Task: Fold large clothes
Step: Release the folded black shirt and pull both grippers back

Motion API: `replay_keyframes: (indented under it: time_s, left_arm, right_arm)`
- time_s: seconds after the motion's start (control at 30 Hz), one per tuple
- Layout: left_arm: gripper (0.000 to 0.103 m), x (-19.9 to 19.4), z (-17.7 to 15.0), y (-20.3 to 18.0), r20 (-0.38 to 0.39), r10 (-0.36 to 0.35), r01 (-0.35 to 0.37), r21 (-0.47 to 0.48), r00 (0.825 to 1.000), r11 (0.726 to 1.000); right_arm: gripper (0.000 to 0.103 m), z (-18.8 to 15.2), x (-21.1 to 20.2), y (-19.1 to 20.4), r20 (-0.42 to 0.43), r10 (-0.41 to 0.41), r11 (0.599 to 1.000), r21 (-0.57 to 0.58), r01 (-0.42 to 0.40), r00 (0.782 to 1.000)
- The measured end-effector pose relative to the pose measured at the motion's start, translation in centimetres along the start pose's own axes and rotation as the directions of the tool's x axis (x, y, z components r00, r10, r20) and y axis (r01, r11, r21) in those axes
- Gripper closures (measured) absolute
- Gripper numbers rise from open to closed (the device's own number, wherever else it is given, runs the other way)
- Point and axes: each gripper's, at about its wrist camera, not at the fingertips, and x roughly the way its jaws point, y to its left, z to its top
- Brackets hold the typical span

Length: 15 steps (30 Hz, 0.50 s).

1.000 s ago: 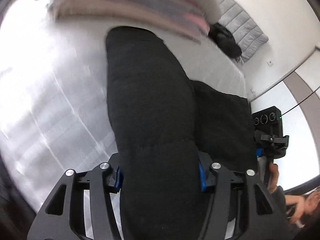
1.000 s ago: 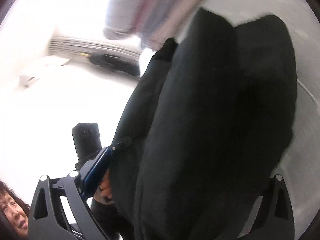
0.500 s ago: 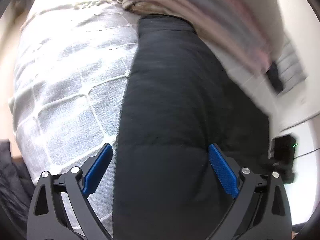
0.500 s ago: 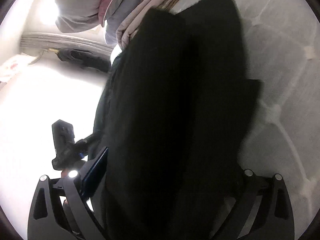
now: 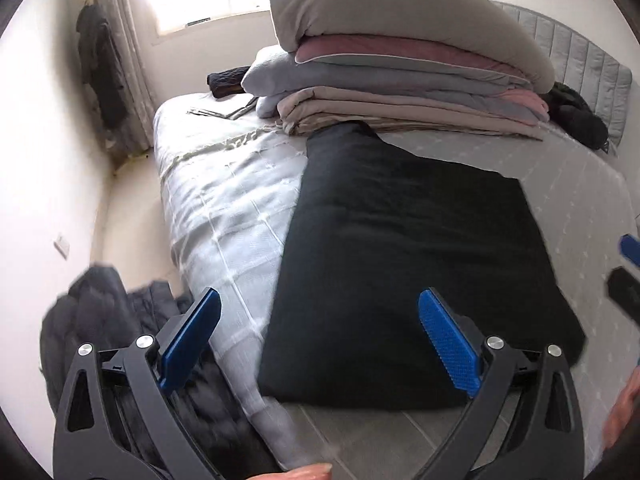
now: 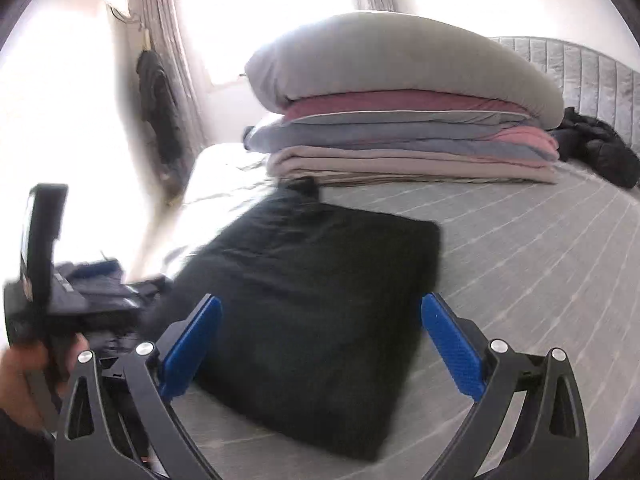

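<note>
Folded black garment (image 5: 404, 264) lies flat on the bed (image 5: 576, 184), a thick rectangular pad near the bed's front edge, its far end just short of the stack of folded bedding (image 5: 400, 92) with a grey pillow (image 5: 400, 12) on top. From my left wrist view, my left gripper (image 5: 320, 340) hovers above the near end of the garment with its jaws spread wide; they have just been opening, and nothing is held between the blue pads (image 5: 192, 336), which stand clear of the cloth on either side. My right gripper (image 6: 322, 342) is likewise spread wide over the garment's near edge, pads off the fabric, gripping nothing. In the right wrist view I see the left gripper's body (image 6: 52, 280) at the left edge, blurred, with a hand (image 6: 24, 376) around its handle. A dark padded jacket (image 5: 104, 320) lies heaped on the floor beside the bed, at the left. Another dark garment (image 5: 576, 116) sits by the quilted headboard (image 5: 580, 52), to the right of the stack. Dark clothing (image 5: 100, 68) hangs by the curtain (image 5: 128, 60) next to the bright window.
</note>
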Motion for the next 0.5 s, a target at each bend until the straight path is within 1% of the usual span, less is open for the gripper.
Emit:
replay_keyframes:
  time_s: [0.03,0.07,0.1,0.13,0.17,0.3,0.43,0.5]
  left_arm:
    - [0.008,-0.3,-0.3,0.2,-0.007,-0.012,0.011,-0.008,1.0,1.0]
    - [0.008,-0.5,-0.5,0.1,-0.013,-0.023,0.023,-0.016,1.0,1.0]
    - [0.008,-0.9,-1.3,0.9,-0.016,-0.03,0.03,-0.024,0.999,0.999]
    - [0.008,-1.0,-1.6,0.8,-0.023,-0.042,0.041,-0.034,0.999,0.999]
    - [0.008,-1.2,-2.0,0.9,-0.028,-0.047,0.046,-0.038,0.998,0.998]
    - [0.008,-1.0,-2.8,1.1,-0.023,-0.031,0.03,-0.024,0.999,0.999]
    - [0.008,-1.3,-3.5,1.3,-0.026,-0.042,0.042,-0.019,0.999,0.999]
    - [0.008,-1.4,-3.6,1.1,-0.024,-0.037,0.037,-0.007,0.999,0.999]
  right_arm:
    - [0.007,0.4,0.3,1.4,0.001,-0.009,1.0,-0.002,0.009,1.0]
    - [0.007,0.3,0.1,2.0,0.004,-0.039,0.999,-0.014,0.039,0.999]
    - [0.007,0.6,0.2,2.8,0.008,-0.071,0.997,-0.024,0.072,0.997]
    - [0.007,0.5,-0.1,3.0,0.008,-0.089,0.996,-0.025,0.09,0.996]
    - [0.007,0.8,0.9,3.6,0.005,-0.093,0.995,-0.022,0.093,0.996]
    - [0.007,1.5,0.8,3.3,0.004,-0.105,0.994,0.019,0.105,0.994]
    - [0.007,1.1,1.5,2.4,-0.017,-0.116,0.992,0.047,0.116,0.993]
    - [0.007,0.8,1.8,2.2,-0.034,-0.117,0.991,0.053,0.119,0.993]
